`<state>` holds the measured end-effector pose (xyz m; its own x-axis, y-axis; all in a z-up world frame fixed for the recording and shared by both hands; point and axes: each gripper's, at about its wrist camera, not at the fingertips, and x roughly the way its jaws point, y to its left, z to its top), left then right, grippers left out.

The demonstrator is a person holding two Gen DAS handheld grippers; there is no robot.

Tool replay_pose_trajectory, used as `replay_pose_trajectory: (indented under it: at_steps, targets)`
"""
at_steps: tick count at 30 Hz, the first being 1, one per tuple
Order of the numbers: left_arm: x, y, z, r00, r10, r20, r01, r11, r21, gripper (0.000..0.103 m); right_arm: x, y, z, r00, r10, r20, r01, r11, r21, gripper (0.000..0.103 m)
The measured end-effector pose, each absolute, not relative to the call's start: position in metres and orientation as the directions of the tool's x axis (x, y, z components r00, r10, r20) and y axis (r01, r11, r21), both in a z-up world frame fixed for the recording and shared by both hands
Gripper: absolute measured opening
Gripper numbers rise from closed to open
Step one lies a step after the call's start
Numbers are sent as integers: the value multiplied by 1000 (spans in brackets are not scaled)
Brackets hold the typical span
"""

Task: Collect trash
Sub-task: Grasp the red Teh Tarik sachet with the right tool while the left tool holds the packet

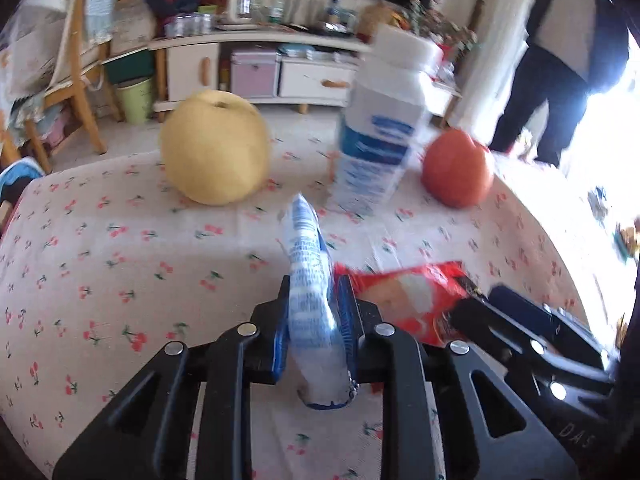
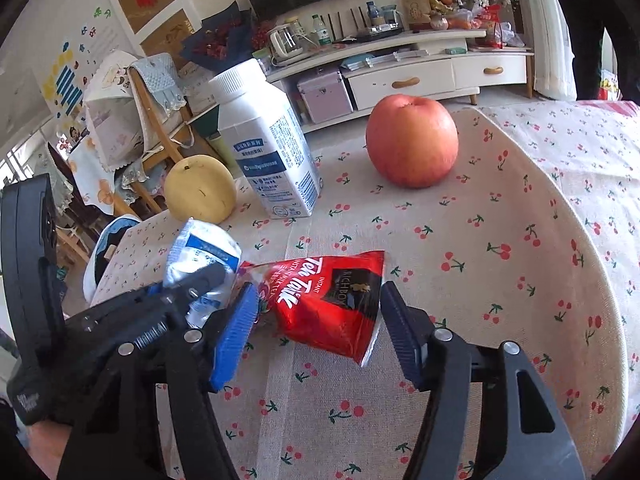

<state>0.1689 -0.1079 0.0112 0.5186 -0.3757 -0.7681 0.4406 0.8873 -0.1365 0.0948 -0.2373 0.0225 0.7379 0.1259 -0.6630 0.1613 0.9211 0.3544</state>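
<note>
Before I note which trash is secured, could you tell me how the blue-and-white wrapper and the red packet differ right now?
The blue-and-white wrapper is clamped in the left gripper; the red packet lies on the tablecloth between the right gripper jaws, unpinched. The wrapper is crumpled; the packet lies flatter. Both are empty-looking wrappers.

R gripper [image 2: 316, 328] jaws apart | red packet [image 2: 332, 304] btwn | tablecloth [image 2: 480, 280]
</note>
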Motion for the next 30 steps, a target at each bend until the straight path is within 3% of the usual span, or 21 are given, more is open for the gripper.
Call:
replay_pose_trajectory:
  at_steps: [9, 20, 30]
  targets:
    - [142, -106, 11, 510, -405, -759, 488, 863, -132, 24, 94, -240, 23, 712, 130, -690, 164, 925, 343, 62]
    - [98, -69, 11, 525, -370, -767, 461, 881, -109, 24, 70, -213, 22, 631, 284, -722, 89, 898, 431, 59]
    - [41, -10, 12, 529, -368, -764, 421, 896, -140, 24, 20, -162, 27, 554, 472, -685, -25, 833, 553, 54]
